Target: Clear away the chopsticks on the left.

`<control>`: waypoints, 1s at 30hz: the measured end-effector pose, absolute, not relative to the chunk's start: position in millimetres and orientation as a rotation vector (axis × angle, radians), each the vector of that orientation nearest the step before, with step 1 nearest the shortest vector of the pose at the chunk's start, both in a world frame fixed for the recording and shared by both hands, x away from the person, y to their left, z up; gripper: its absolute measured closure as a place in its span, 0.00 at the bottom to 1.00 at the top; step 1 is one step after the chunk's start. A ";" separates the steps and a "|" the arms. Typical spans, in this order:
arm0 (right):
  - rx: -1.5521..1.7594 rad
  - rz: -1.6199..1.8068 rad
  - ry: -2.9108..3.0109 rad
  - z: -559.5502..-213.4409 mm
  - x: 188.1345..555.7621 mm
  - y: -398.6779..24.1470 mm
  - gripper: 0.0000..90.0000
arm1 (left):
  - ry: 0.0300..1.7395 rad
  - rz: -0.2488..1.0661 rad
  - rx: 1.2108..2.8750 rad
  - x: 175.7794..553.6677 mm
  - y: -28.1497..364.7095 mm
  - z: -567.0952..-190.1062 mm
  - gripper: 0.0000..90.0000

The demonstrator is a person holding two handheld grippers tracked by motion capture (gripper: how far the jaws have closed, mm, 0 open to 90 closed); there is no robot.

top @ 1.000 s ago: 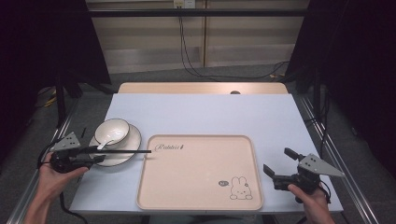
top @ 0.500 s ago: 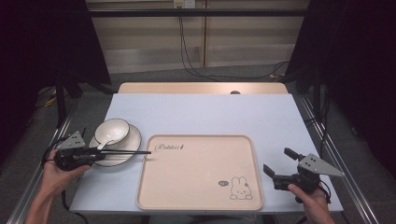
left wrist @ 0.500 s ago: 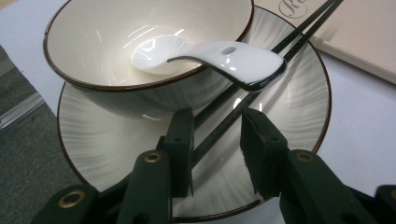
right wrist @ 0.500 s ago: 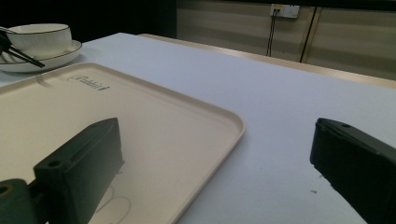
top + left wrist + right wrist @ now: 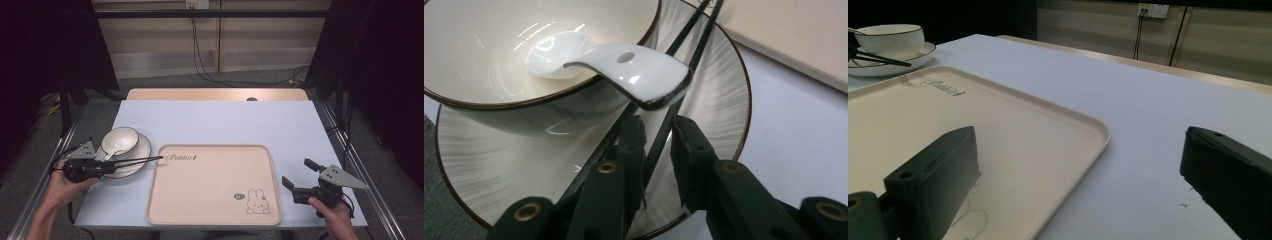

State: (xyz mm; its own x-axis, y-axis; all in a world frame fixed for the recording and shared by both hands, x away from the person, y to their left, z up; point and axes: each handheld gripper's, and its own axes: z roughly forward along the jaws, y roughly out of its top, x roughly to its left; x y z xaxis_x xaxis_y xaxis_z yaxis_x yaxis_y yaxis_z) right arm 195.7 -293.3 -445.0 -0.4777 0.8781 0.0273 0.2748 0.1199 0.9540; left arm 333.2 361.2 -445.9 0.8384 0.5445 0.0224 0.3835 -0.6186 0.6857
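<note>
The left gripper is working at the plate's near edge, its jaws having just been closing around the black chopsticks. In the left gripper view the two pads are flanking one chopstick with very little room left, while the second stick is running just outside the left pad; whether the pads are already pressing on the stick is hard to tell, since slivers of gap seem to be showing. In the high view the chopsticks are lying across the plate with their tips reaching over the tray's left rim.

The right gripper is resting at the table's right front corner, jaws spread wide and holding nothing, with the beige tray lying just beside it.

The lower ends of the chopsticks are hidden behind the left gripper's own jaws, and the spoon's handle is covering part of them. The plate's near rim is being cut off by the frame.

The bowl is glossy cream ceramic with a thin dark rim, sitting on a matching plate with fine radiating streaks. The white spoon is lying in the bowl, its handle with a small hole hanging over the bowl's edge. The tray is smooth, rounded at its corners, carrying a small rabbit drawing. The table top is pale blue-grey and matte.
</note>
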 end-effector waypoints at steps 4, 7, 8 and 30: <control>1.116 1.368 1.833 -445.3 196.0 -293.2 0.02 | 0.669 0.256 2.303 332.3 360.0 -448.4 0.86; 1.115 1.370 1.835 -445.2 195.8 -293.0 0.02 | 0.659 0.239 2.307 331.7 359.7 -448.9 0.91; 1.117 1.370 1.835 -445.2 195.7 -293.0 0.02 | 0.659 0.232 2.313 331.6 359.8 -448.7 0.92; 1.114 1.382 1.837 -444.9 195.6 -293.3 0.02 | 0.811 0.125 2.173 317.7 359.0 -430.0 0.95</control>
